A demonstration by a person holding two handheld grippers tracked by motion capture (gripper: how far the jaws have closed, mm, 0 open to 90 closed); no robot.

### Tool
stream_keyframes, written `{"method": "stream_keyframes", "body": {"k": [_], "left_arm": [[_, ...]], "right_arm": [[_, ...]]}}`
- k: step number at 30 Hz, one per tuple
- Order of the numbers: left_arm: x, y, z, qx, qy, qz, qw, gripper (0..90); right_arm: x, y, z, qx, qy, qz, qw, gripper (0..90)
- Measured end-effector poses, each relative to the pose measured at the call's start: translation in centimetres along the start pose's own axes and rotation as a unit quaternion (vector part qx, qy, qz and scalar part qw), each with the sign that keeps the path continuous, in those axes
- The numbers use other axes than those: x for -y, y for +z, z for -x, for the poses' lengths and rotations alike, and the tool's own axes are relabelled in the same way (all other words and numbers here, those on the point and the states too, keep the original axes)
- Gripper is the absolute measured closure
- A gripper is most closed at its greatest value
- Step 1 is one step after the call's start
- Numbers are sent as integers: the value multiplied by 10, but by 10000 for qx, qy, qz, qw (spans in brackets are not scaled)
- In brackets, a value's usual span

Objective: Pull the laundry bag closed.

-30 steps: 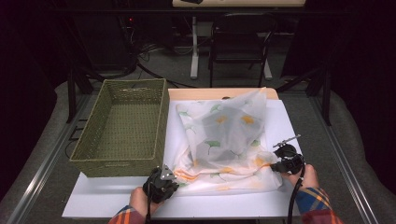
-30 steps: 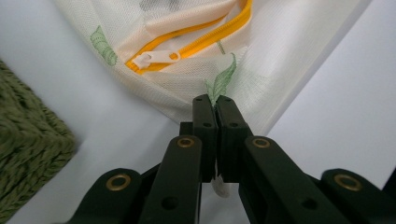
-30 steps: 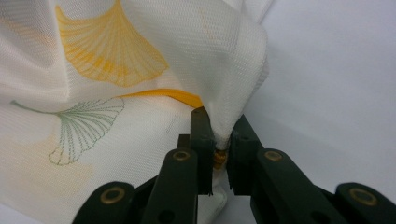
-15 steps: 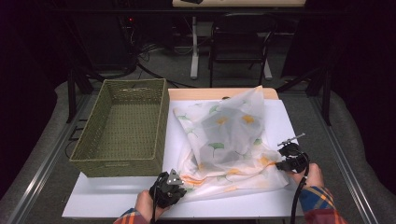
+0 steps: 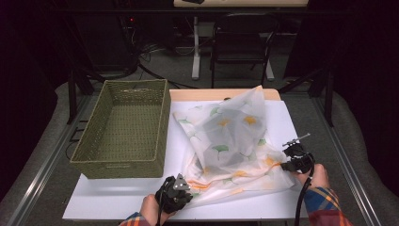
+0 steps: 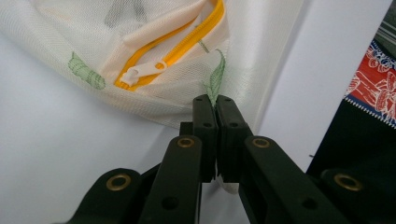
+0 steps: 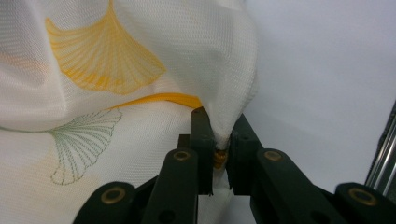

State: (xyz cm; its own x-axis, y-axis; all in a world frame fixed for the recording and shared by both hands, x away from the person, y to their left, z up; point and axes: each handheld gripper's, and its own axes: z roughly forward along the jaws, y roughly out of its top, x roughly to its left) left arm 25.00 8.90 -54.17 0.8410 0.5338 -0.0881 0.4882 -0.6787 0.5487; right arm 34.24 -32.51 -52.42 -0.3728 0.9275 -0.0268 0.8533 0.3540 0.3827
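Overhead, the high view gives the layout: a white mesh bag [image 5: 230, 146] printed with yellow and green leaves lies spread over the right half of the white surface [image 5: 103, 200], its far corner lifted into a peak near the back edge. Left tongs [image 5: 180, 184] sit at the bag's near left corner, right tongs [image 5: 287, 157] at its near right edge, well apart from each other, each held by a hand coming in from the bottom, the right one with a plaid sleeve [image 5: 322, 207]. Just left of the bag stands a green woven basket [image 5: 124, 165], open-topped, with bare weave showing across its floor; the bag is outside it, close beside its right wall. Left gripper view adds detail lost from above: the jaws are pressed together on a thin fold of mesh at the bag's edge, and just beyond them runs a yellow zipper [image 6: 187, 46] with a white pull tab [image 6: 142, 71], zipped closed along the stretch seen. Right gripper view shows its jaws clamped on a bunched tuck of fabric, with a bit of the yellow zipper tape caught between them, and a large yellow leaf print [image 7: 100, 56] above. What the bag holds cannot be told; a dim grey shape shows through the mesh from above.
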Motion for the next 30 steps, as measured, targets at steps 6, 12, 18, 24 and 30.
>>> {"method": "stream_keyframes", "body": {"k": [6, 12, 18, 24, 30], "left_arm": [[-3, 3, 7, 77, 79, -30, 9999, 878], [-5, -7, 4, 189, 109, 0, 9998, 668], [-10, -23, -6, -20, -86, 210, 9997, 413], [-20, -26, -20, -249, -279, 285, 9989, 195], [-30, -16, -32, -377, -440, 223, 9981, 115]], "right_arm": [[0, 0, 3, 63, 67, 0, 10000, 837], [0, -2, 3, 75, -28, 15, 10000, 772], [2, -15, 0, 53, -125, 210, 9997, 580], [1, -28, -12, -113, -205, 455, 9987, 285], [-4, -36, -37, -311, -514, 657, 9960, 101]]}}
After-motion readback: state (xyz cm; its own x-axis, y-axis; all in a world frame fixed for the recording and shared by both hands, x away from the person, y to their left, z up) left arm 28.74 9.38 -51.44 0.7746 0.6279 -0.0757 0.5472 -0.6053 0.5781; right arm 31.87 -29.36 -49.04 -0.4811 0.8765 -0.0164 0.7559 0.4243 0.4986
